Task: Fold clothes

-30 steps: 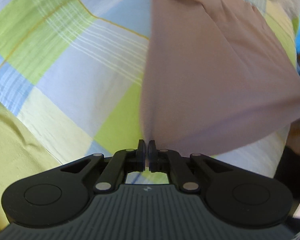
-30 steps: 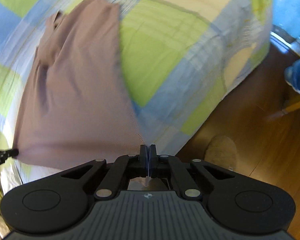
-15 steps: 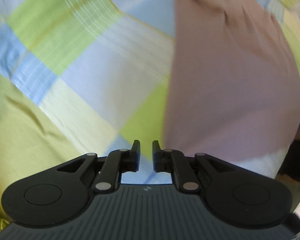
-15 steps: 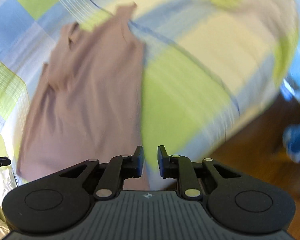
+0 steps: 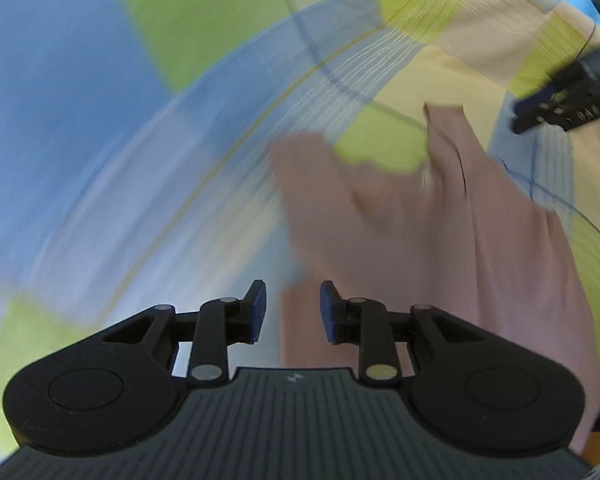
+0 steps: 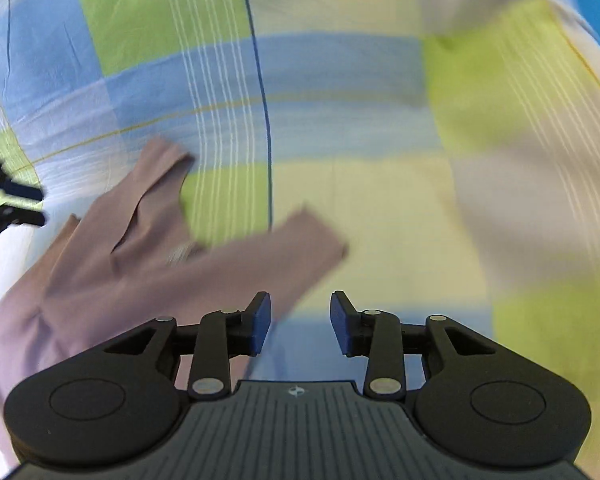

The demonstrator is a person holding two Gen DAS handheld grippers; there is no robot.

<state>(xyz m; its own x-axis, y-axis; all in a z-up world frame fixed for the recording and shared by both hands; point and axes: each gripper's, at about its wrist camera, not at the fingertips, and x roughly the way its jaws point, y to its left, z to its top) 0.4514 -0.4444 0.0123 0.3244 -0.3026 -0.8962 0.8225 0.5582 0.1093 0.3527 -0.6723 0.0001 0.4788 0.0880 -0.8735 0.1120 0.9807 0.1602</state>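
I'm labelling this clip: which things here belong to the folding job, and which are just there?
Job:
- mauve sleeveless top
- left gripper, open
- right gripper, open

Just there:
- checked bedsheet, under the top

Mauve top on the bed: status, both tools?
Left tool open, holding nothing. Right tool open, holding nothing. Mauve sleeveless fabric top lies flat on the checked blue-green bedsheet, unfolded. Nothing in the way.
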